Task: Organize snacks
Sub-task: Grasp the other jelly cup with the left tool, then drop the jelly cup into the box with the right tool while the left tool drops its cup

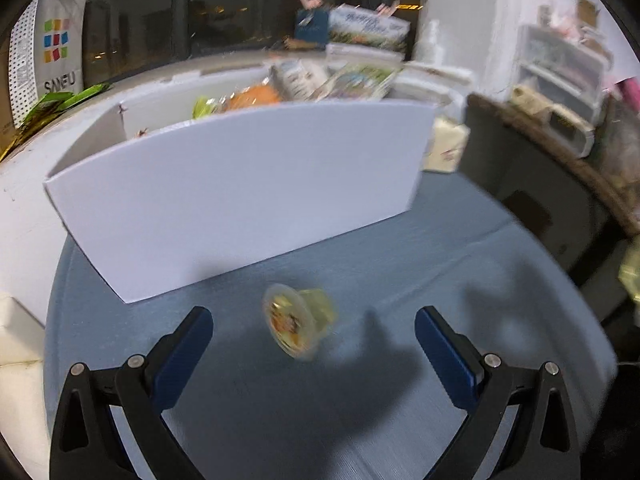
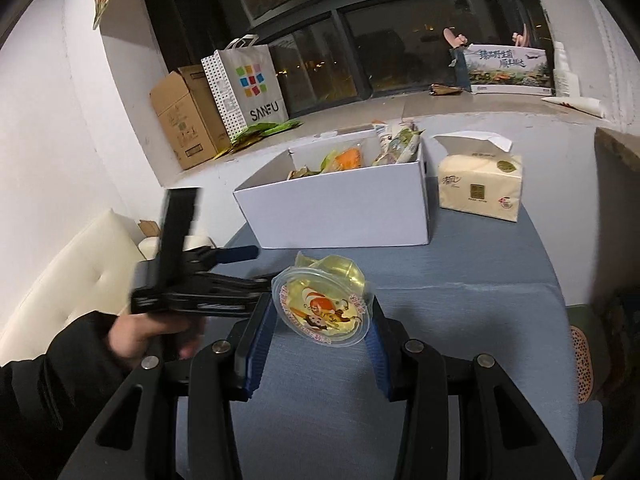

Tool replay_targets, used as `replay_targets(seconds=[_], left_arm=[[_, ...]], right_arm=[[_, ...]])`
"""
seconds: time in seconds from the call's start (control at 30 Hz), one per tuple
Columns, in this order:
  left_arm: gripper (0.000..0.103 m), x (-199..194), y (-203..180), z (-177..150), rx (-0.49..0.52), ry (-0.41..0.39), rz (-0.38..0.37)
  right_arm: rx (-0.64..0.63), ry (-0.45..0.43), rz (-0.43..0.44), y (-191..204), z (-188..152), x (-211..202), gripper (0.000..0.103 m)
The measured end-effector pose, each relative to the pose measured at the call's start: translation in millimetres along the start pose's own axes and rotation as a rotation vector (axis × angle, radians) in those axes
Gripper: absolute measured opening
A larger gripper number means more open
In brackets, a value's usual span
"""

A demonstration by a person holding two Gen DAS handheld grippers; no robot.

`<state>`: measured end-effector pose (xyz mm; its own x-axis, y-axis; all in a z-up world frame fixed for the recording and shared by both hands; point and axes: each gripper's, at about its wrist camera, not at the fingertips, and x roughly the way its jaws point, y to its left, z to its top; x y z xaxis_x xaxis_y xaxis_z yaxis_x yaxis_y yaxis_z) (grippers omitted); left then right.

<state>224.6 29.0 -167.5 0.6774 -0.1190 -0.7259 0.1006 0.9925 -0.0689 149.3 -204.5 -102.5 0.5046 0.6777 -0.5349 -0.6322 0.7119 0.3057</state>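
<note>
Your right gripper (image 2: pixel 322 338) has its blue fingers (image 2: pixel 260 344) narrowed onto a jelly cup (image 2: pixel 324 304), lower centre of the right wrist view, pads pressing the rim on both sides, printed lid tilted toward the camera. Your left gripper (image 1: pixel 314 334) has its fingers (image 1: pixel 188 344) spread wide with nothing gripped; a second jelly cup (image 1: pixel 298 326) lies on its side on the blue surface (image 1: pixel 440 280) ahead of them, centre of the left wrist view, blurred. The white box (image 2: pixel 336 212) sits behind it, upper centre, with snack packets (image 2: pixel 396 146) inside. A tissue pack (image 2: pixel 480 184) stands just right of the box. Your left hand (image 2: pixel 148 334) shows at lower left of the right wrist view, and a paper bag (image 2: pixel 248 88) is in the upper left.
</note>
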Motion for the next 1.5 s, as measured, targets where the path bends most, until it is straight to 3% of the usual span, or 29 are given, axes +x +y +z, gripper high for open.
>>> replay_targets(seconds=[0.17,0.23,0.27,0.3,0.53,0.8,1.07,1.27,1.5], left_arm=[[0.096,26,3,3,-0.009,0.050,0.043],[0.077,31,2,3,0.005,0.071,0.047],[0.055,34,2,3,0.005,0.084,0.043],[0.051,36,1,3,0.002,0.096,0.033],[0.050,14,2,-5,-0.005,0.033,0.009],[0.042,-78,8,-11,-0.058,-0.167,-0.033],[0.041,-148,36,15,-0.088,-0.327,-0.065],[0.041,-148,55,60,-0.087,-0.384,-0.028],[0.041,-104,87,116,-0.109,-0.344,0.030]], right_arm=[[0.021,-0.005,-0.002,-9,-2,-4,0.047],[0.030,-0.005,-0.003,-12,-5,-6,0.047],[0.033,-0.004,-0.005,-13,-6,-6,0.047],[0.037,-0.002,-0.001,-14,-7,-6,0.047],[0.040,0.001,0.000,-13,-9,-5,0.047],[0.034,0.005,0.009,-10,-4,0,0.047],[-0.034,-0.015,0.040,5,45,22,0.047],[-0.062,-0.031,0.053,15,105,56,0.047],[-0.024,0.002,0.000,-4,171,113,0.047]])
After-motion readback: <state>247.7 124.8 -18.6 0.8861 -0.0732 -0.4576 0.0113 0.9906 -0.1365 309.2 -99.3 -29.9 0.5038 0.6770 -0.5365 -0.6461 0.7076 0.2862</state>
